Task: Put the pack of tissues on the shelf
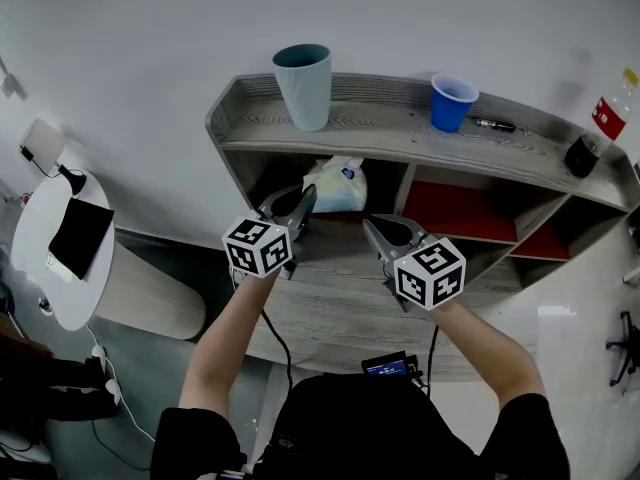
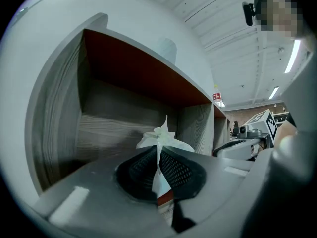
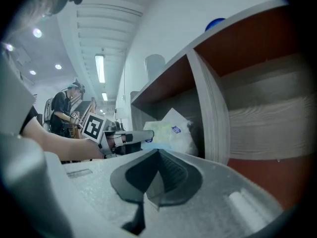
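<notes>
The pack of tissues (image 1: 338, 185), white with a blue label, lies in the left compartment of the grey wooden shelf (image 1: 400, 134). My left gripper (image 1: 305, 202) reaches into that compartment from the front. In the left gripper view the left gripper (image 2: 159, 157) is shut on a crimped white edge of the pack's wrapper (image 2: 160, 135), which sticks up between the pads. My right gripper (image 1: 371, 226) hovers just right of it over the lower board, shut and empty. The right gripper view shows its closed jaws (image 3: 157, 168) with the pack (image 3: 171, 133) ahead and to the left.
On the shelf's top board stand a teal cup (image 1: 304, 86), a blue cup (image 1: 452, 102), a pen (image 1: 494, 124) and a dark bottle (image 1: 582, 154). The compartments to the right are lined red (image 1: 455, 211). A round white table with a black tablet (image 1: 80, 236) stands at left.
</notes>
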Motion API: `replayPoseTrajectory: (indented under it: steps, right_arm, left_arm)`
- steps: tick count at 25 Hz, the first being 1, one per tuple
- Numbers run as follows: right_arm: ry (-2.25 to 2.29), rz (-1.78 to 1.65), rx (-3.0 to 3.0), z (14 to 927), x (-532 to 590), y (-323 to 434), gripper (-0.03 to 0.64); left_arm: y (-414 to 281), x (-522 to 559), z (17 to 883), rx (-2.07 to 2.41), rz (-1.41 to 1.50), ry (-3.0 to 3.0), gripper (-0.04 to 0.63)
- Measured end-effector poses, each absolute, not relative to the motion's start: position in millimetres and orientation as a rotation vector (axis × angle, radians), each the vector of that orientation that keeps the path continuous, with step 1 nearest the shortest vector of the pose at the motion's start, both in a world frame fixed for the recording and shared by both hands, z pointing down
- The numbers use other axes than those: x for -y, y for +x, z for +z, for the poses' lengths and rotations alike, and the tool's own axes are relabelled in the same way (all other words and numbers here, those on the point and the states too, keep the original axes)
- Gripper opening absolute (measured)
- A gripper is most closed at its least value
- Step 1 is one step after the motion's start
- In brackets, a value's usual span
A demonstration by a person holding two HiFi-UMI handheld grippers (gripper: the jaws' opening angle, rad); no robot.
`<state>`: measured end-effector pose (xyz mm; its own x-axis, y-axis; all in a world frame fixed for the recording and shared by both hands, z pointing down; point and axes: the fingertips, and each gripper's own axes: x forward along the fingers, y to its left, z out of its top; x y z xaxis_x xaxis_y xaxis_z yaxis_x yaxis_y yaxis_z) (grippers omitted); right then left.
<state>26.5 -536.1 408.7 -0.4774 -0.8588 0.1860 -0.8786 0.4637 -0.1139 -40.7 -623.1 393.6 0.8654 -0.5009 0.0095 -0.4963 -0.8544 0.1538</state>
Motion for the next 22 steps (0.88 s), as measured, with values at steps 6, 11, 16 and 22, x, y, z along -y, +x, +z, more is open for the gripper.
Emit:
replayPoseTrajectory:
  steps: [6, 11, 16, 22]
  right_arm:
    - [1.572, 0.340, 2.606, 412, 541, 27, 0.002]
    - [1.570, 0.352, 2.603, 415, 542, 26, 0.002]
    - [1.571, 0.364, 2.605, 418, 541, 27, 0.003]
    - [1.557, 0.401, 2.627, 420, 539, 26, 0.002]
  left_arm:
    - [-38, 635, 398, 0.793, -0.045, 2.881, 0.008]
    - [-37, 639, 400, 0.820, -0.034, 2.900, 0.009]
    - [-36, 641, 403, 0.879, 0.011, 2.916, 0.014]
    - [-37, 642, 404, 0.915, 0.035, 2.901, 0.045]
